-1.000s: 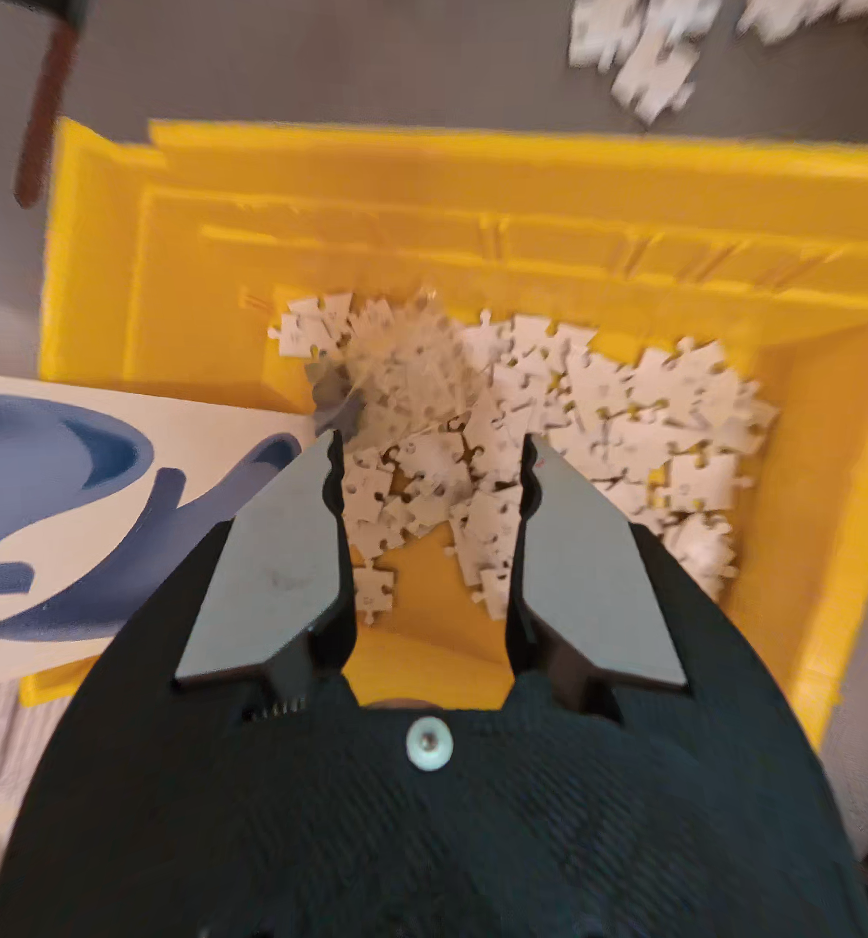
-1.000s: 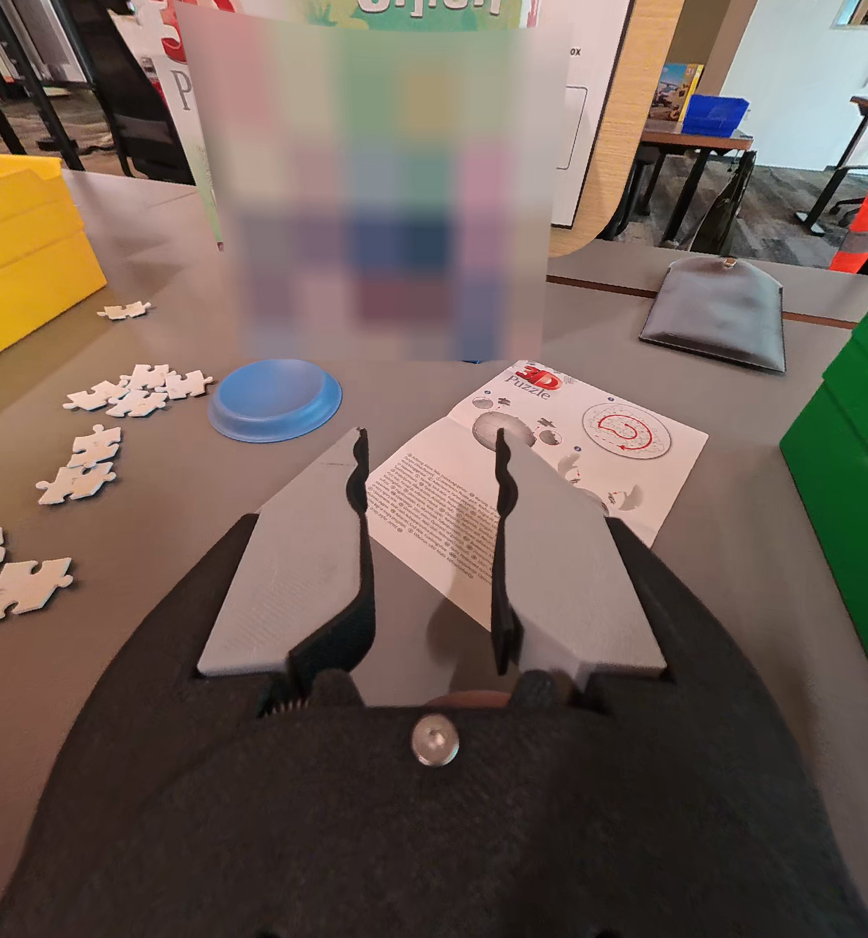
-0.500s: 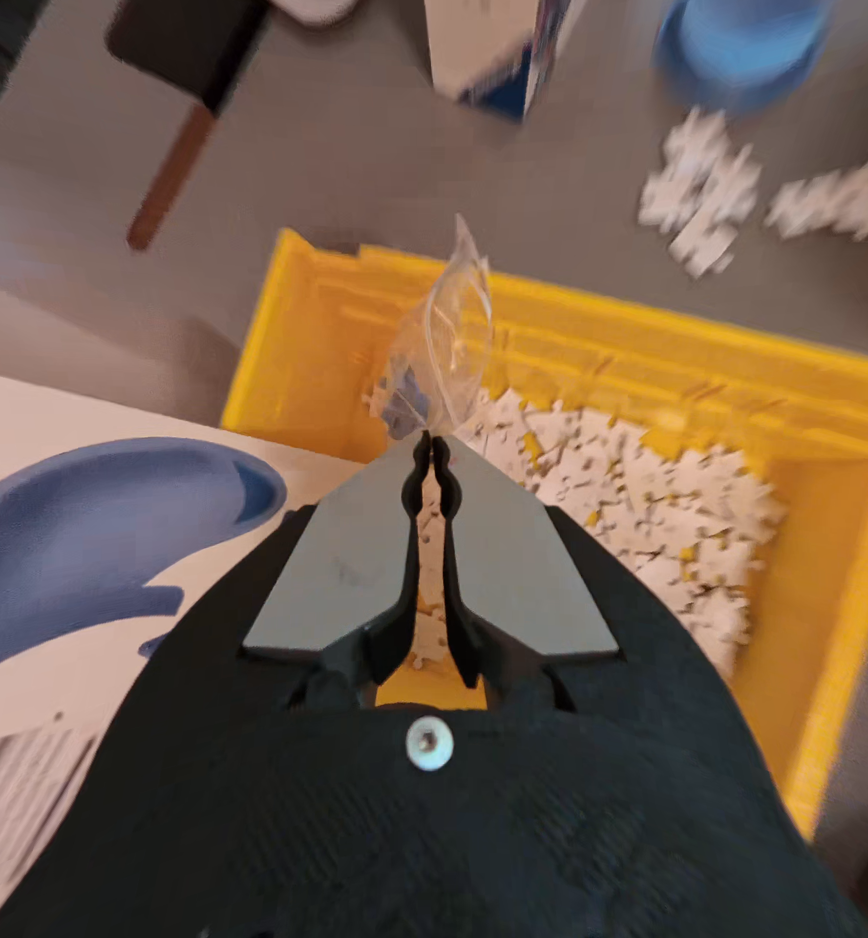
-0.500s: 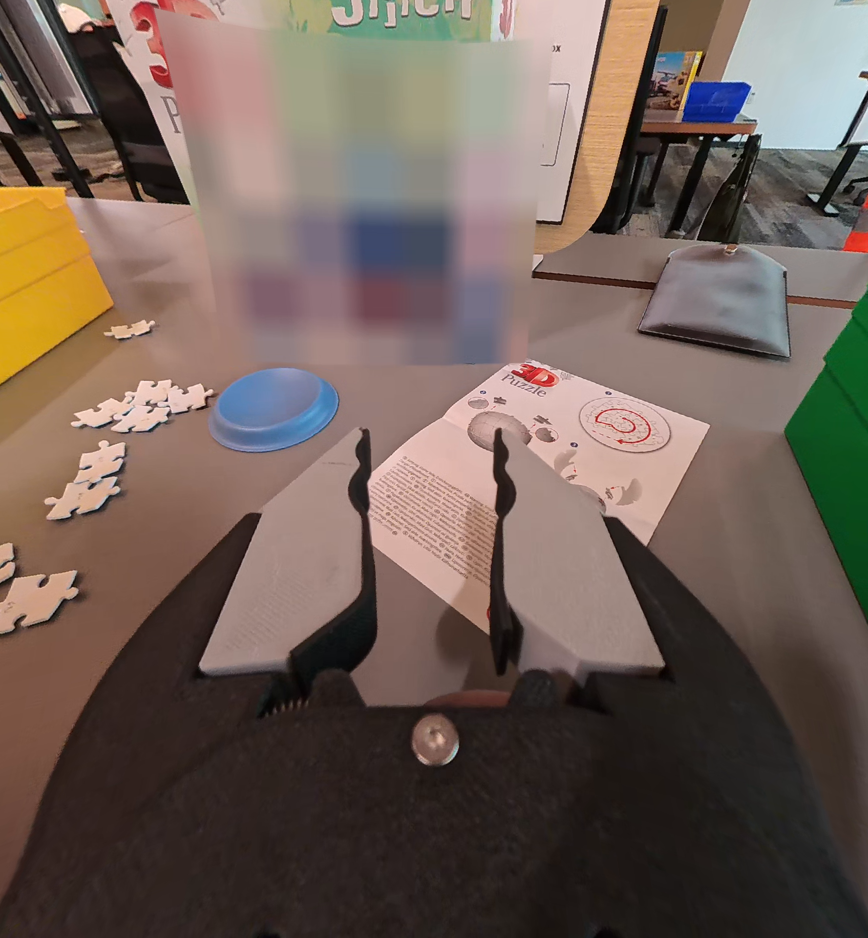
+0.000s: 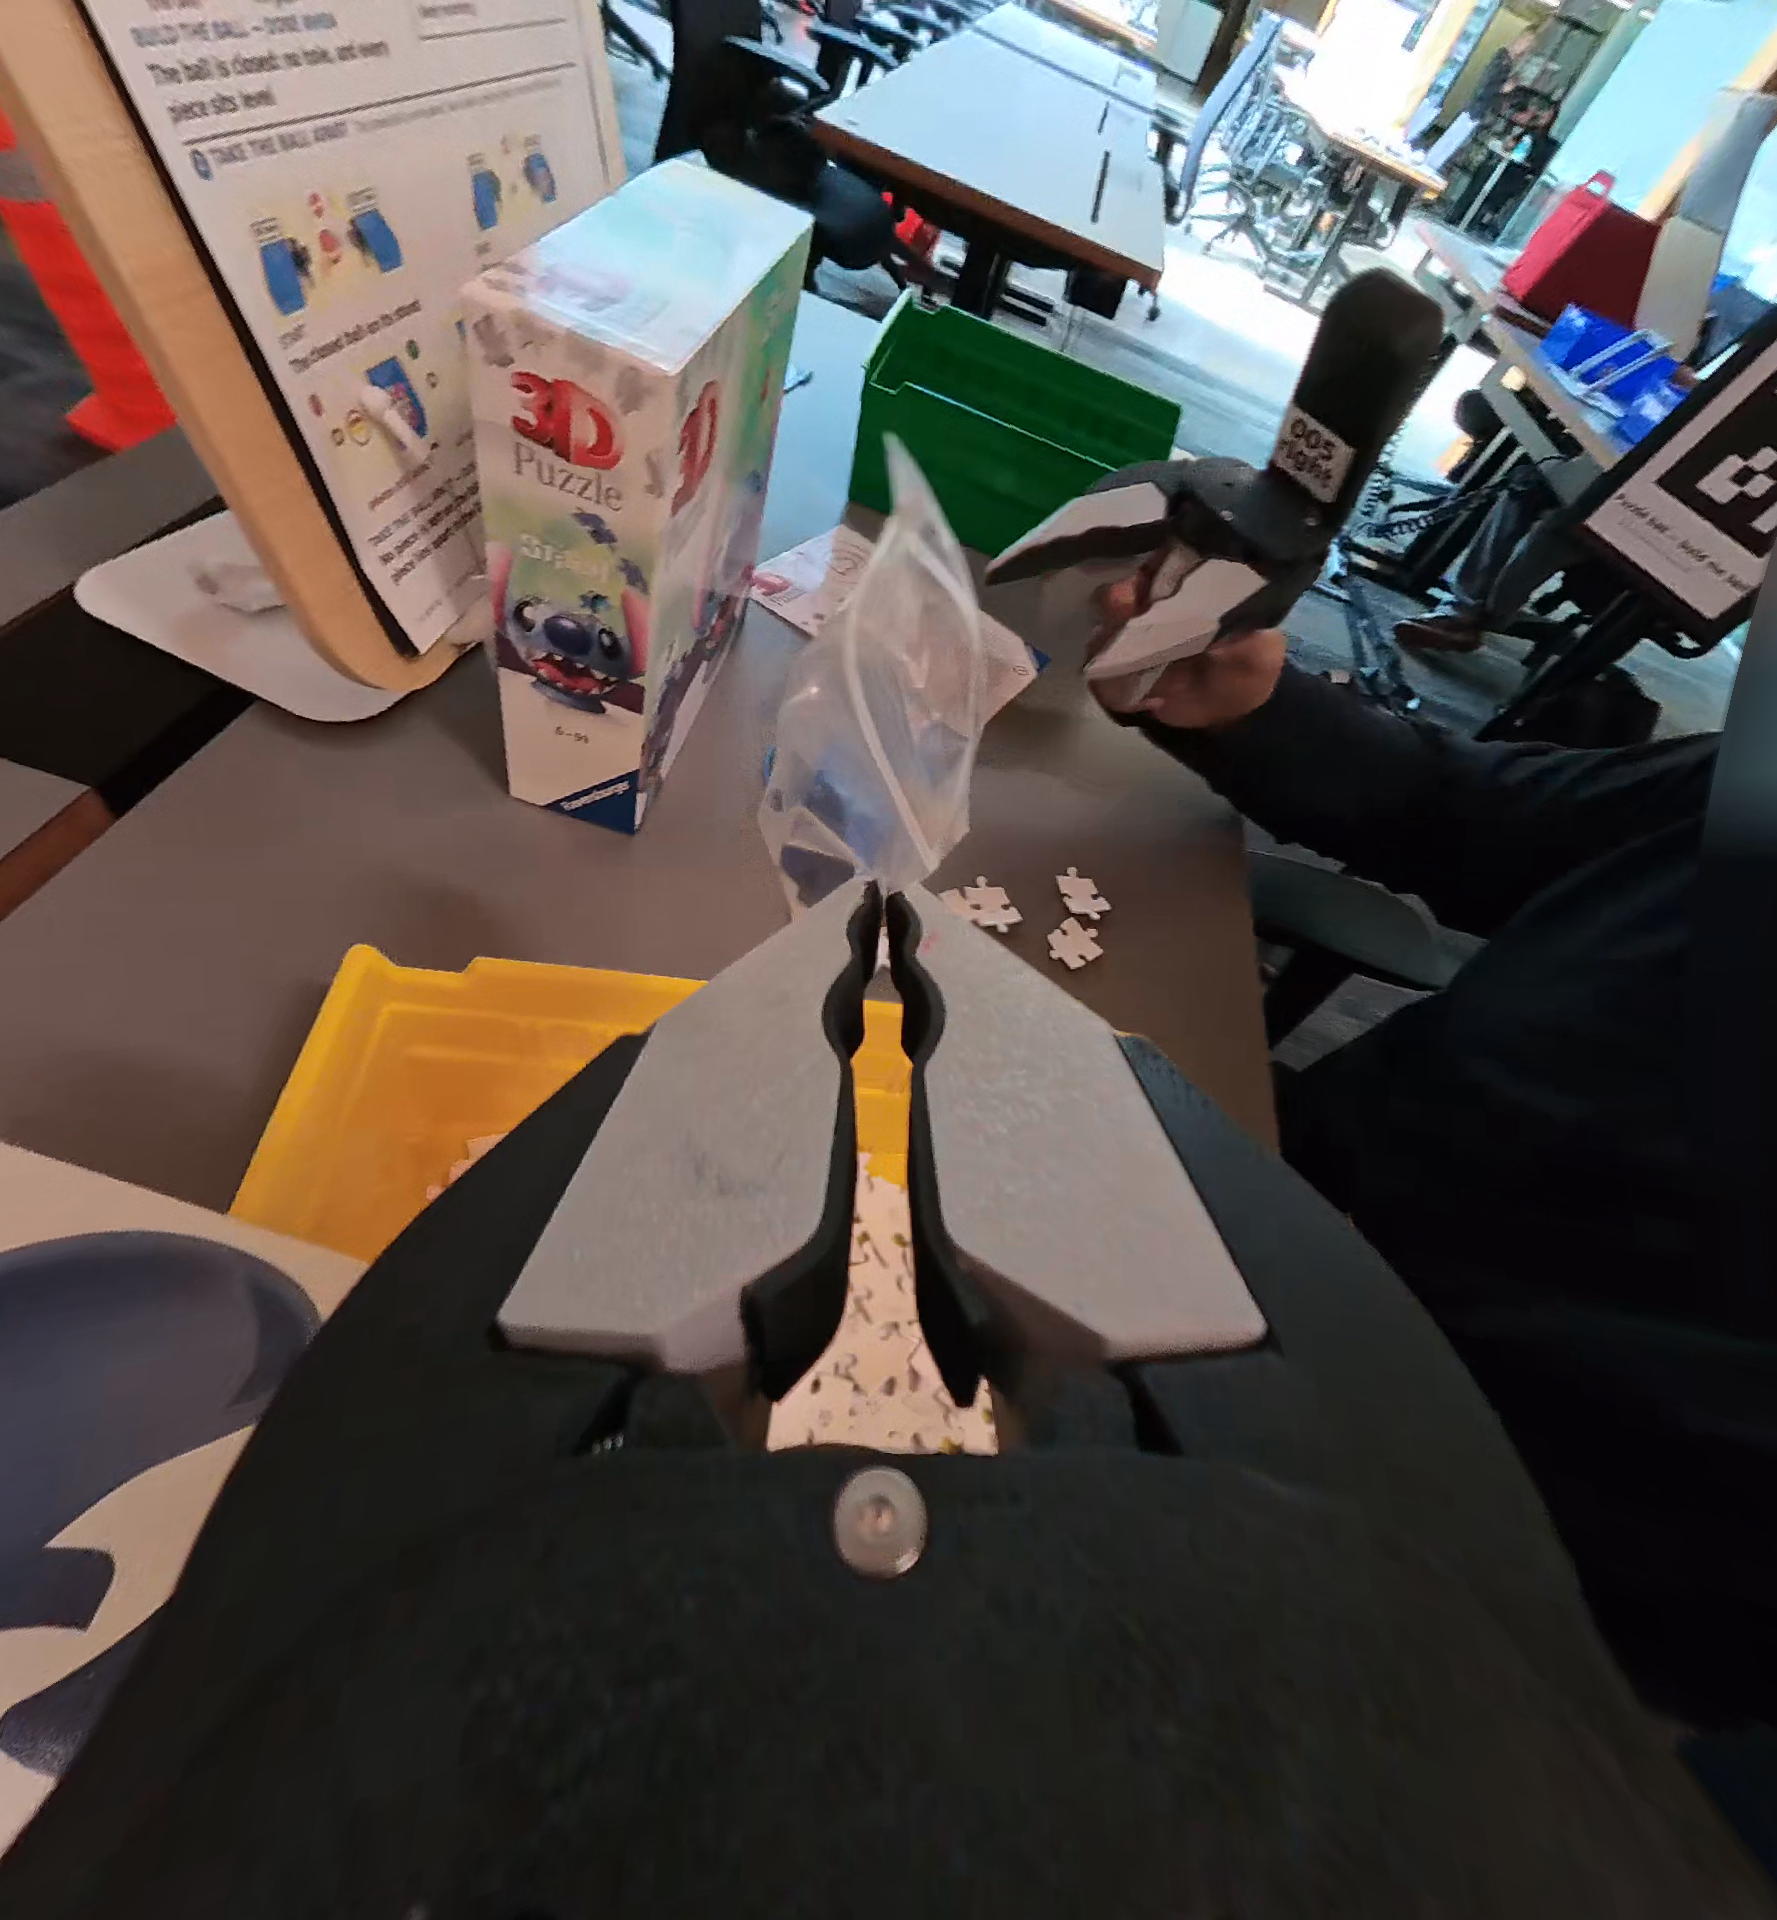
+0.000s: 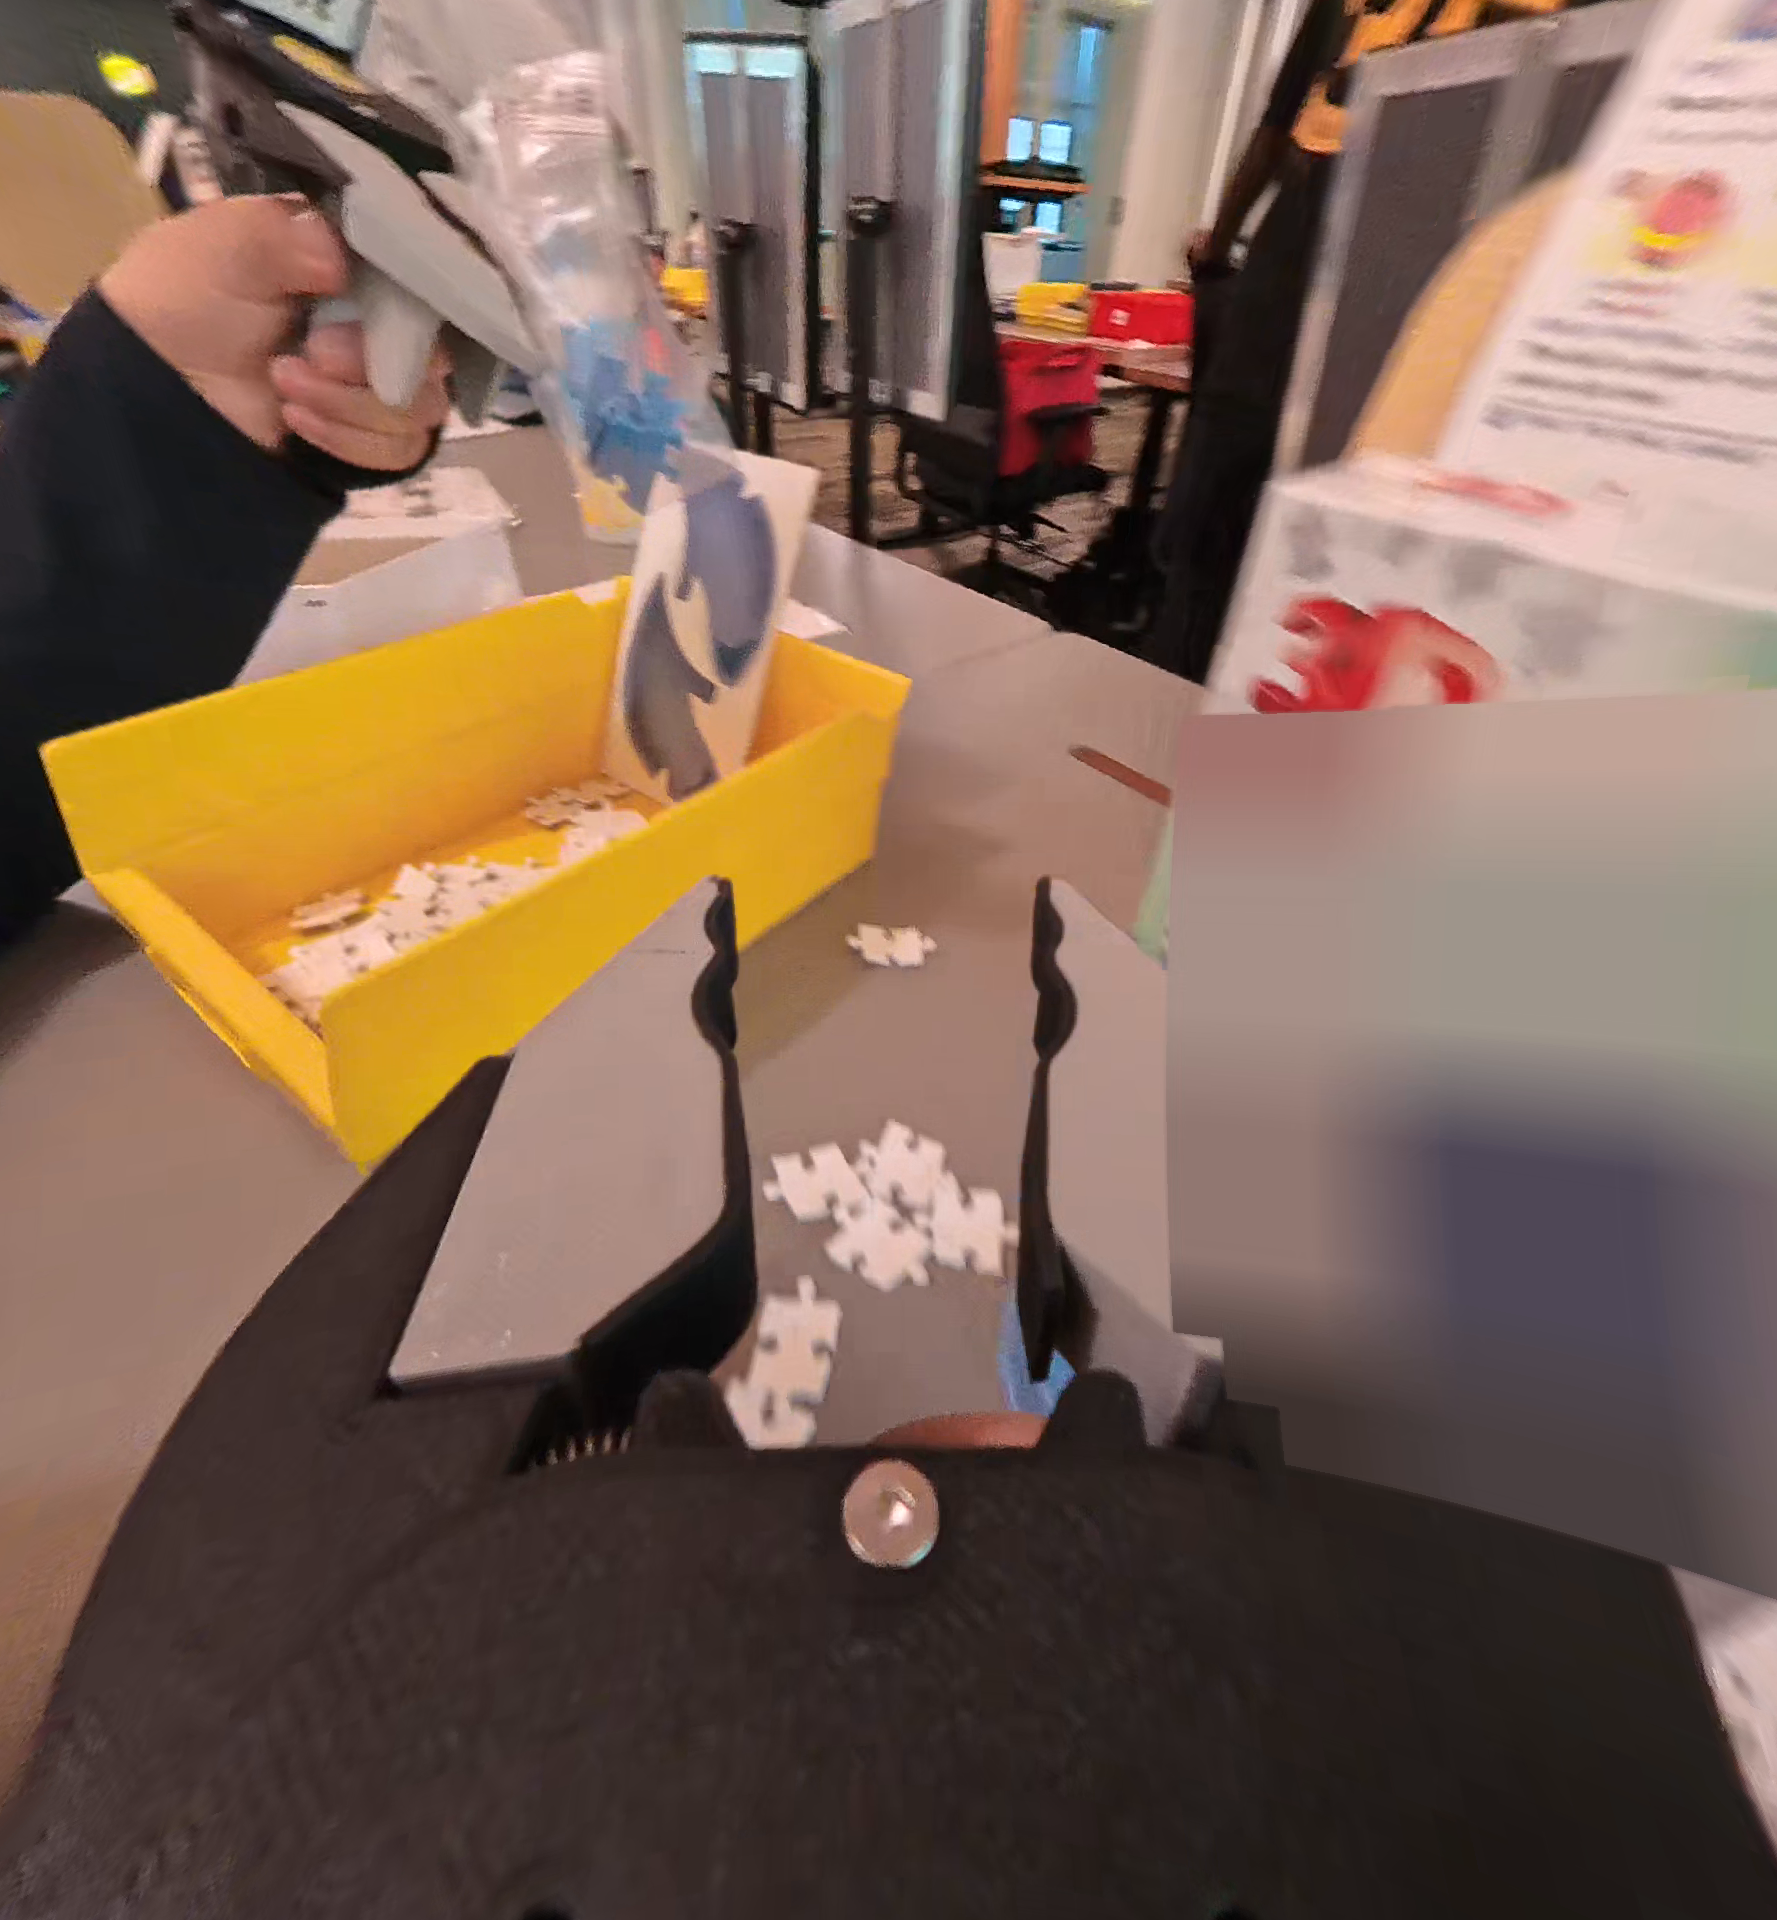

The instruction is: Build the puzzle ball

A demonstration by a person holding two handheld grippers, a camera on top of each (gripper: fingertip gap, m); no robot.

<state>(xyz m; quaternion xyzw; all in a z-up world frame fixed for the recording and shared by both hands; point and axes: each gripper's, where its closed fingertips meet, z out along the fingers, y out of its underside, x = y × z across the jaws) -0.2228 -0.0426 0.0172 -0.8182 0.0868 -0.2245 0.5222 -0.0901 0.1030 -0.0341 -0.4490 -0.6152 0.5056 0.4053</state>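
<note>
My left gripper (image 5: pixel 884 902) is shut on a corner of a clear plastic bag (image 5: pixel 889 717) that holds blue puzzle pieces. It holds the bag up in the air above the yellow bin (image 5: pixel 416 1049). In the right wrist view the same bag (image 6: pixel 619 400) hangs from the left gripper (image 6: pixel 525 348) over the yellow bin (image 6: pixel 593 940), which holds several white puzzle pieces (image 6: pixel 416 904). My right gripper (image 6: pixel 882 902) is open and empty, above loose white pieces (image 6: pixel 894 1205) on the grey table. It also shows in the left wrist view (image 5: pixel 1040 623), to the right of the bag.
A puzzle box (image 5: pixel 635 499) stands behind the bin, next to an instruction board (image 5: pixel 344 260). A green bin (image 5: pixel 1009 436) sits farther back. A card with blue shapes (image 6: pixel 707 623) leans inside the yellow bin. Loose pieces (image 5: pixel 1071 914) lie right of the bin. About 20 cm separates my left fingertips from my right.
My left gripper closed on the bag inside the bin and lifted it out. My right gripper opened wider and swung left from the instruction leaflet toward the yellow bin.
</note>
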